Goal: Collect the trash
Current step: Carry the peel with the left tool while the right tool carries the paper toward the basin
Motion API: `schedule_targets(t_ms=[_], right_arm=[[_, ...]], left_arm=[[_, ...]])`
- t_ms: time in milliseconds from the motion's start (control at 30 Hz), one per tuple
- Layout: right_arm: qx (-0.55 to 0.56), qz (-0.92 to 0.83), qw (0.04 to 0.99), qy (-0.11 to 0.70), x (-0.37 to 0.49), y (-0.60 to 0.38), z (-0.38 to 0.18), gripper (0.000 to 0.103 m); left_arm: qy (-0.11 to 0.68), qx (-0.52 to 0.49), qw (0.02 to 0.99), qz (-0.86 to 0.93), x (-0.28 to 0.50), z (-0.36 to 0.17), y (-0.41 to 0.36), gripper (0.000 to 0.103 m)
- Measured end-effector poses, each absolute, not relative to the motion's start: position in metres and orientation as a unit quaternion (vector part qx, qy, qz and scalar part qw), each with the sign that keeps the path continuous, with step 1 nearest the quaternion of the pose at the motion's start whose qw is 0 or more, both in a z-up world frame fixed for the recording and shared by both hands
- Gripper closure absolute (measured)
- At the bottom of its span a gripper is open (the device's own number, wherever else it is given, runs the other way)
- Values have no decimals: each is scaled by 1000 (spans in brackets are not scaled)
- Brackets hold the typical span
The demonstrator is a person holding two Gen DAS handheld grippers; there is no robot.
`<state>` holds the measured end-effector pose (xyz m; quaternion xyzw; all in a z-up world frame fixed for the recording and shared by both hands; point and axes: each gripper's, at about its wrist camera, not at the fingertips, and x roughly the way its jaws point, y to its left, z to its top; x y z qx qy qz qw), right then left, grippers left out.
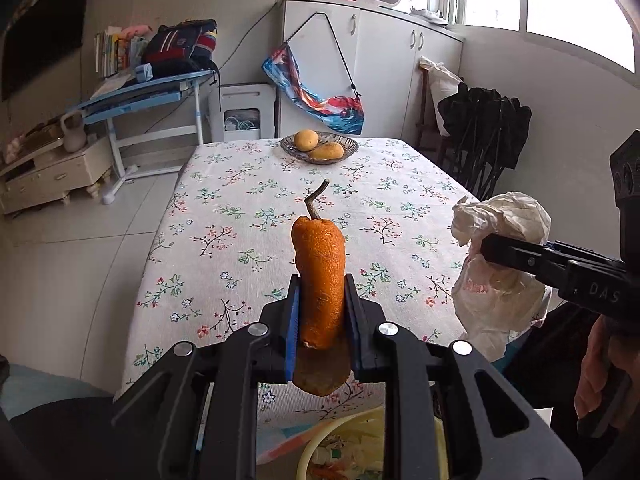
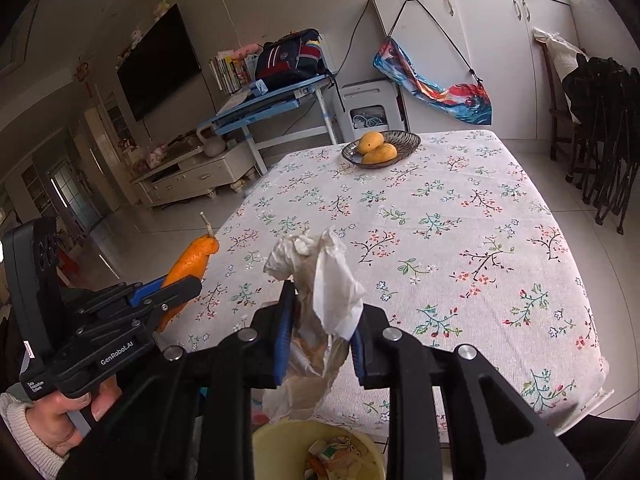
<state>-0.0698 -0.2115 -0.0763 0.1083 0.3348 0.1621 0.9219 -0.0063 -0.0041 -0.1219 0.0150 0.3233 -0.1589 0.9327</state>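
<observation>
I am at the carrying step of collecting the trash: both loads are up off the floral tablecloth (image 2: 460,240) and I judge the drop into the yellow waste bin (image 2: 320,452) is what comes next. My left gripper (image 1: 321,304) is clamped on a piece of orange peel (image 1: 319,276), the blue pads pressing its two sides; the peel stands upright between the jaws, rolled into a thick tube with a pebbled orange skin, a curved dry stem sticking out past the fingertips and a brownish inner flap hanging behind them, toward my wrist. My right gripper (image 2: 322,320) grips a wad of crumpled paper and thin plastic wrapping (image 2: 320,280); the white tissue billows above and ahead of the jaws, while a translucent, stained tail droops below them. It looks soft and loosely bunched, so I expect it to cling or drag on release. The bin sits beneath and just behind both sets of jaws, at the table's near edge, already holding scraps. The next move, I think, calls for bringing each gripper back over the rim, tipping down and opening fully, the peel first or together with the wad. Far ahead of the jaws, a bowl of mangoes (image 2: 380,148) stays out of this; it is not trash.
</observation>
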Motion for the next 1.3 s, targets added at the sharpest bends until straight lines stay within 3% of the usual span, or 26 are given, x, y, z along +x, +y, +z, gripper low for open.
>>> schedule_targets(t_ms=[1300], right_arm=[[101,168,916,351,-122,-208,-85,75]], left_arm=[[329,8,925,-193,-84,-126,-9,84]])
